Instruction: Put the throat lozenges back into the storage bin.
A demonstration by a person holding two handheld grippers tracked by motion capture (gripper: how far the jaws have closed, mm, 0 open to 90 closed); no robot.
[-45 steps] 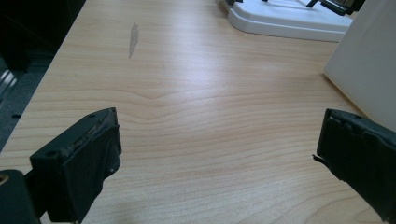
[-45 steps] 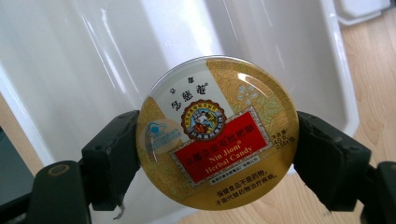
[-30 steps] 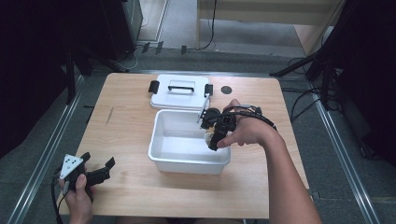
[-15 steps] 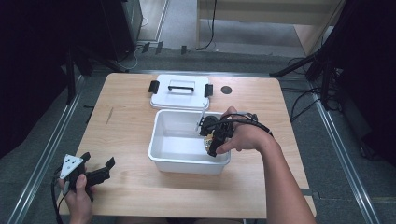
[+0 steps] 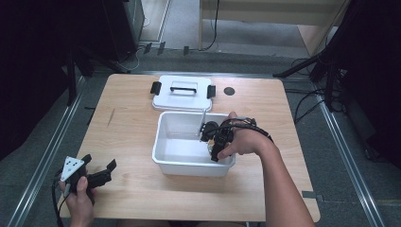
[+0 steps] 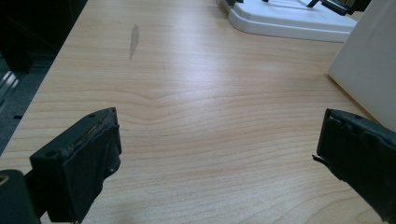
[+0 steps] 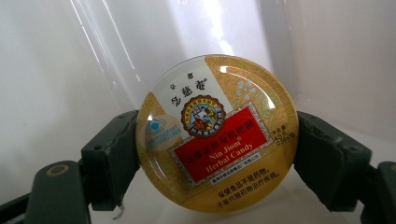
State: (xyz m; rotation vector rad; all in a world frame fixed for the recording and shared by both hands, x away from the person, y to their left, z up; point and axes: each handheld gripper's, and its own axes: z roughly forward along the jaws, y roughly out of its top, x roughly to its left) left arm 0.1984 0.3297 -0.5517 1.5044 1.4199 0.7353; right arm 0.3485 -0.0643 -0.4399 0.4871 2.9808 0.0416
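Observation:
A round yellow candy tin (image 7: 217, 133) with a red label sits between the jaws of my right gripper (image 7: 217, 154), which is shut on its rim. In the high view that right gripper (image 5: 213, 147) reaches down into the white plastic bin (image 5: 163, 161) at mid-table, near its right wall. The bin's white inner wall shows behind the tin. My left gripper (image 5: 100, 174) rests low at the table's front left corner, held by a hand, jaws wide open. Bare wood lies between the open jaws of the left gripper (image 6: 217, 154).
The bin's white lid (image 5: 182, 94) with a black handle and side clips lies behind the bin. A small dark round spot (image 5: 229, 91) marks the table to the lid's right. A corner of the white bin (image 6: 369, 60) shows in the left gripper view.
My right gripper has sunk lower into the bin with the candy tin in it. The left gripper has stayed where it was.

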